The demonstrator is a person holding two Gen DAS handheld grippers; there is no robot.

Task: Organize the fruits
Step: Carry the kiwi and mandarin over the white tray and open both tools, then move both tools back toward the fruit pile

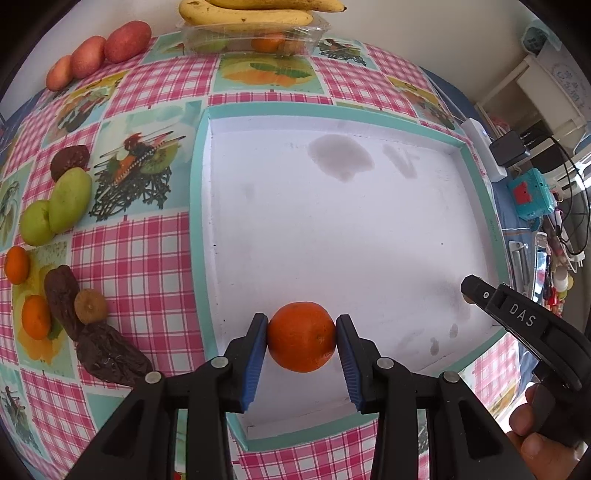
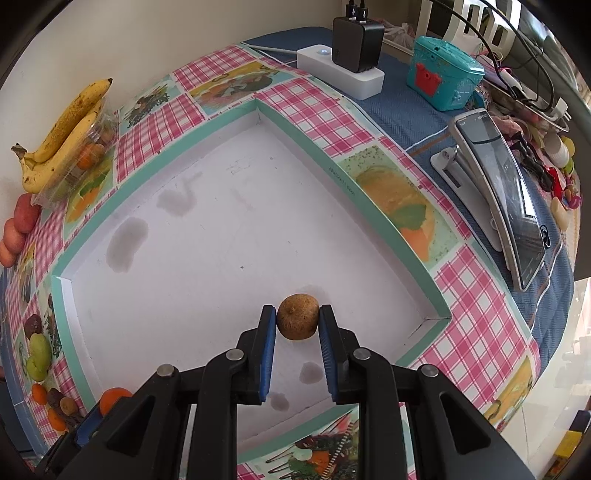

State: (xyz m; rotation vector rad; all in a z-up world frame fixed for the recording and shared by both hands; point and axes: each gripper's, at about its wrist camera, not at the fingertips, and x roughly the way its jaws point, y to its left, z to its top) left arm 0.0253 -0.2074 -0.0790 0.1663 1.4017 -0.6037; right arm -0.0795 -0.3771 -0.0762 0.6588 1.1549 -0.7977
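Left gripper (image 1: 301, 336) clamped on a mandarin (image 1: 301, 336), blue pads touching both sides, fruit held at bottom centre of left wrist view, over the near edge of the white tray (image 1: 369, 229) w/ teal rim. Right gripper (image 2: 297, 321) closed on a small brown round fruit (image 2: 297, 316), bottom centre of right wrist view, above tray floor; contact w/ floor cannot be told. Tray floor shows grey stains. On the checked tablecloth (image 1: 140, 258), left side of frame: two green fruits (image 1: 55, 206), two more mandarins (image 1: 26, 288), dark dried fruits (image 1: 99, 343). Upper left: three red fruits (image 1: 99, 51) in a row. Top centre: bananas (image 1: 251, 13) atop a clear plastic box (image 1: 255, 37). Hand (image 1: 535, 428) on the right gripper's handle at lower right.
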